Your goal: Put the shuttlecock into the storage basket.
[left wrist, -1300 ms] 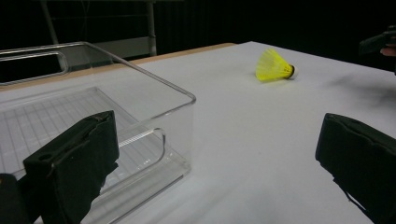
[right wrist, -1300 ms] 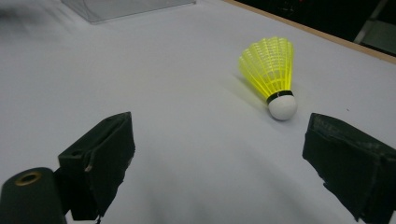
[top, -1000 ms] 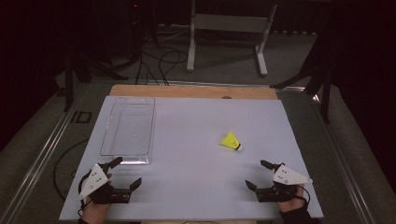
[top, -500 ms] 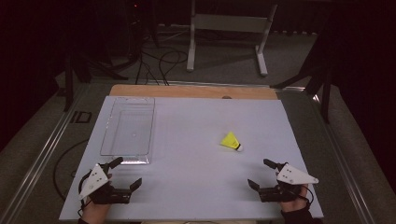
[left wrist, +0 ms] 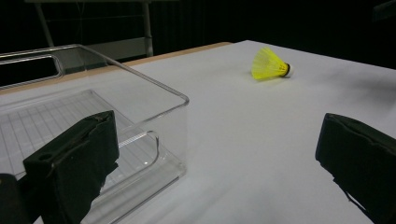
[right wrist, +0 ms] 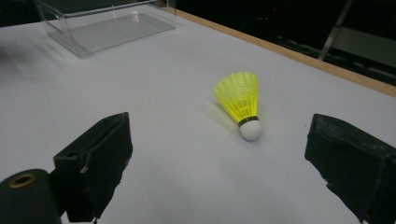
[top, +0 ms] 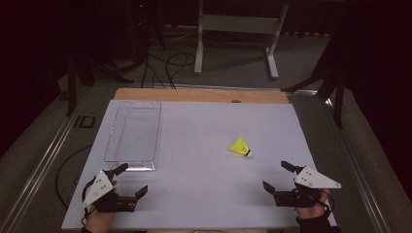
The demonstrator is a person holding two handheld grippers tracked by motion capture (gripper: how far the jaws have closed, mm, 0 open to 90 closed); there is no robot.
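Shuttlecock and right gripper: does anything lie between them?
No. The right gripper view shows only bare white table between the open fingers and the yellow shuttlecock; the high view agrees.

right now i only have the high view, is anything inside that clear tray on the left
Observer: Nothing inside. The left gripper view looks into the clear tray and shows just its ribbed bare floor.
Operator: which way does the shuttlecock point
Observer: In the right gripper view the yellow shuttlecock lies on its side, white cork toward the right hand-held gripper, skirt away.
Operator: is that gripper lined up on it
Observer: Roughly. The shuttlecock sits between its wide-open jaws, some way ahead of them, untouched.
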